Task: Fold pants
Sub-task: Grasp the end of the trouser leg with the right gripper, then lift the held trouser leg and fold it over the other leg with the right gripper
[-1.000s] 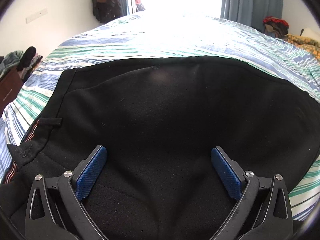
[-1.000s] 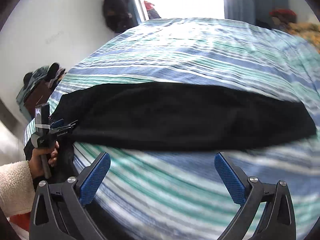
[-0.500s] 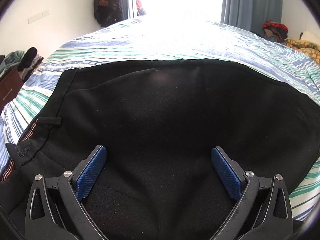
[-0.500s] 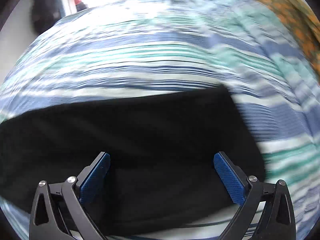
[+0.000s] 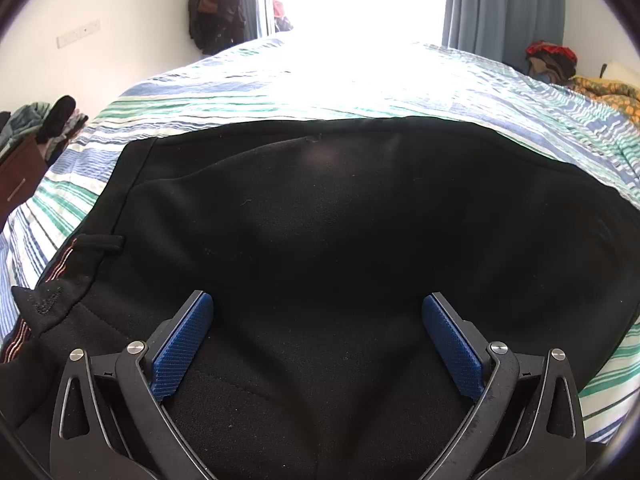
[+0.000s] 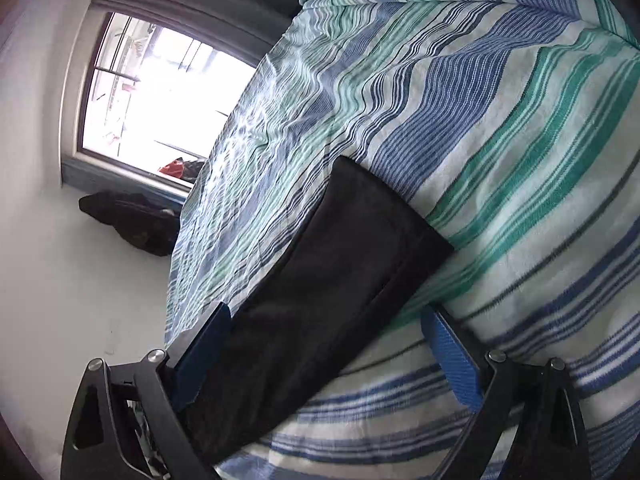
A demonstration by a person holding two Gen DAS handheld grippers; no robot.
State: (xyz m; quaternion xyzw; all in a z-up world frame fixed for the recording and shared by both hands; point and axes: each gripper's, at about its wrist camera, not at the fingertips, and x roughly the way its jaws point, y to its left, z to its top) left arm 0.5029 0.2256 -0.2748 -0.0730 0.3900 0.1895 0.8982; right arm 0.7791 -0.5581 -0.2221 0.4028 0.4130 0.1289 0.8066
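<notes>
Black pants (image 5: 340,232) lie flat on the striped bed, folded lengthwise, with the waistband and a belt loop (image 5: 100,242) at the left. My left gripper (image 5: 318,340) is open and empty, low over the seat of the pants. In the right wrist view the leg end of the pants (image 6: 340,264) runs diagonally, its hem up near the middle of the frame. My right gripper (image 6: 326,354) is open and rolled sideways, with the leg lying between its blue pads (image 6: 454,364).
The bed is covered by a blue, green and white striped sheet (image 5: 360,92). An orange patterned blanket (image 5: 608,94) lies at the far right. A brown dresser (image 5: 18,180) with piled clothes stands left. A bright window (image 6: 152,100) and a dark bag (image 6: 136,220) are beyond the bed.
My right gripper has swung along the pants to the leg end and rolled sideways, closing in on the hem. My left gripper has hardly moved over the seat.
</notes>
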